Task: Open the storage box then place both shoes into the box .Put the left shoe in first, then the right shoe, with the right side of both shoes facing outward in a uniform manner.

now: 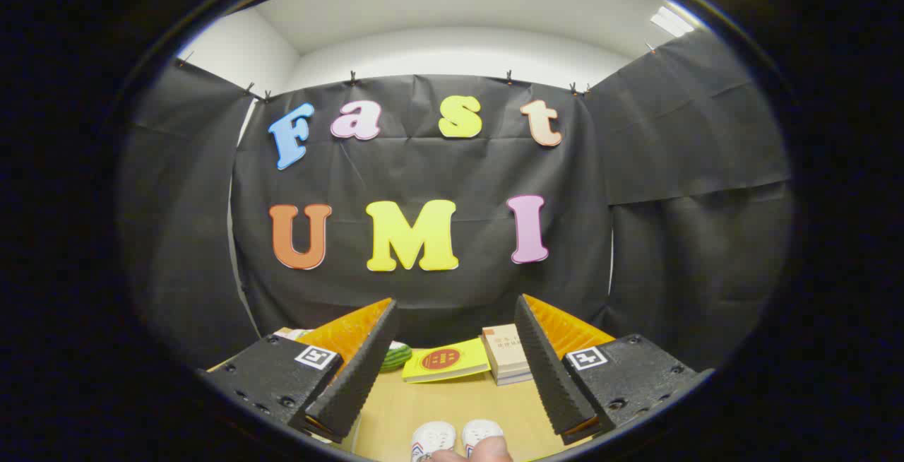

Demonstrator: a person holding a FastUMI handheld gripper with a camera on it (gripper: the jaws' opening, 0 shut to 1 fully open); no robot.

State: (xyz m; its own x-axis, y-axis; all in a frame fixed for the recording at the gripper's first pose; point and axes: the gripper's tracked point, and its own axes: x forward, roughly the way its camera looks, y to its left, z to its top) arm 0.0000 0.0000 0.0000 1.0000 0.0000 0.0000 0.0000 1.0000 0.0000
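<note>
My gripper (455, 310) is held high and level, its two fingers spread wide apart with nothing between them. Far below, between the finger bases, the white toe caps of two shoes (455, 437) stand side by side on the wooden table (452, 398), pointing toward the far wall. A person's fingers (473, 453) rest on the shoes at the near side. The rest of each shoe is hidden.
At the table's far side lie a yellow book (443, 362), a stack of pale books (507, 356) to its right, and a green striped round thing (395, 356) partly hidden behind my left finger. Black cloth walls close the booth.
</note>
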